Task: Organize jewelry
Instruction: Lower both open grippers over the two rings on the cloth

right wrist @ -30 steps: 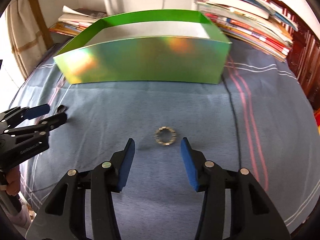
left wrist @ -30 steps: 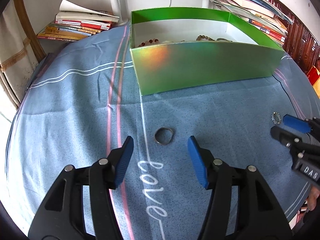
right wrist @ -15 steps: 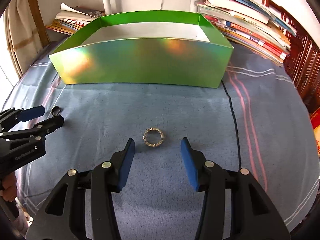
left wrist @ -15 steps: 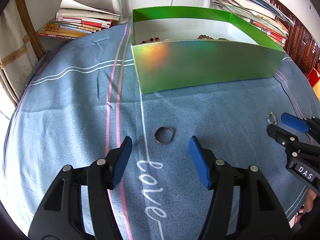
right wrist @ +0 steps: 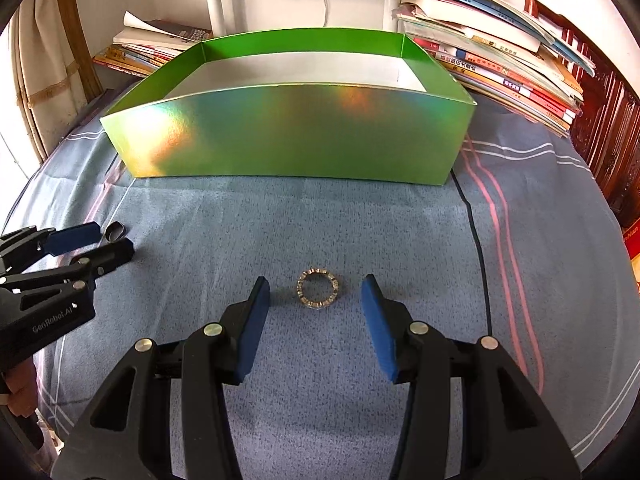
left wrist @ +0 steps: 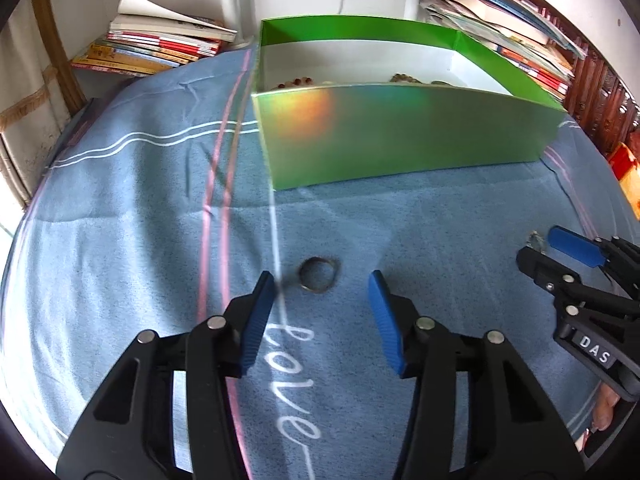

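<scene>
A: Green box [right wrist: 292,136] stands far on the blue cloth [right wrist: 400,240]; we judge both pickups pending.

B: Left gripper [left wrist: 322,302] wide, plain ring [left wrist: 317,280] just beyond its tips. Right gripper [right wrist: 316,304] wide, beaded ring [right wrist: 319,293] between its tips. Next we lower and close gently.

We are reading "love" on the blue cloth [left wrist: 120,208], "DAS" on the right hand-held gripper [left wrist: 556,256], and "GenRobot.AI" on the left hand-held gripper [right wrist: 106,242].
</scene>
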Action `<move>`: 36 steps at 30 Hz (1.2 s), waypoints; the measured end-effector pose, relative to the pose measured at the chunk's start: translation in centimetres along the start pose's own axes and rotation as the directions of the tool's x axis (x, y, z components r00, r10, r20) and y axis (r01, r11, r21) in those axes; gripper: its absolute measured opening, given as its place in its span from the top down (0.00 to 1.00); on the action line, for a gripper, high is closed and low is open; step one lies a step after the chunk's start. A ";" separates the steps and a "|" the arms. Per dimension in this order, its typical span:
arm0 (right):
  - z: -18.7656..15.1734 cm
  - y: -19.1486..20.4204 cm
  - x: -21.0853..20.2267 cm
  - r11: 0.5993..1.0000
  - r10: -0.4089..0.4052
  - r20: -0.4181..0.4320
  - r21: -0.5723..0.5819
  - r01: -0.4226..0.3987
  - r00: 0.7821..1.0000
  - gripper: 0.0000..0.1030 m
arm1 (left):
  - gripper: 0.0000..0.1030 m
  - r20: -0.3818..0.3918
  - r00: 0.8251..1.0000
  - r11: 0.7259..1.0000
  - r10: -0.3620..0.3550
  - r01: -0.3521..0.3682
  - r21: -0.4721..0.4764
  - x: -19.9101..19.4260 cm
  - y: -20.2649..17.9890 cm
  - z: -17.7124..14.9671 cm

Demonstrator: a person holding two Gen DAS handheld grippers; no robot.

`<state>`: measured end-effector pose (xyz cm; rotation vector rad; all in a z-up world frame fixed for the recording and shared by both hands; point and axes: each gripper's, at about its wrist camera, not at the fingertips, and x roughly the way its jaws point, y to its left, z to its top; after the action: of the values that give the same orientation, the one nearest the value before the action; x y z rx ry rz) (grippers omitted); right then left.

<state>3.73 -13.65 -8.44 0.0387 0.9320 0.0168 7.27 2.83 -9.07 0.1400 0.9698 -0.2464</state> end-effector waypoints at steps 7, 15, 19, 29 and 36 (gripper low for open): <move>-0.2 0.2 -0.3 0.999 0.046 -0.011 -0.001 -0.046 0.999 0.53 | 0.53 0.011 0.997 0.996 -0.074 0.074 0.040 -0.8 -1.3 -0.2; -0.2 0.4 -0.1 1.000 0.002 0.000 -0.015 -0.002 1.000 0.53 | 0.53 -0.002 1.000 1.000 0.008 -0.008 -0.008 0.3 0.3 0.3; -0.1 0.4 0.1 1.000 -0.009 0.008 -0.013 0.010 1.000 0.53 | 0.53 0.006 1.000 1.000 0.017 -0.017 -0.003 0.3 0.0 0.5; 0.2 0.2 0.3 1.000 -0.021 0.021 0.004 0.021 1.000 0.56 | 0.53 0.018 0.998 0.998 0.067 -0.067 0.008 0.6 -0.7 0.8; 0.2 0.4 0.4 1.000 -0.022 0.016 0.004 0.022 1.000 0.56 | 0.54 0.015 0.998 0.999 0.054 -0.054 0.008 0.5 -1.1 0.7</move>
<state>4.14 -13.20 -8.59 0.0319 0.9163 -0.0060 7.81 1.56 -9.10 0.1712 0.9487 -0.2015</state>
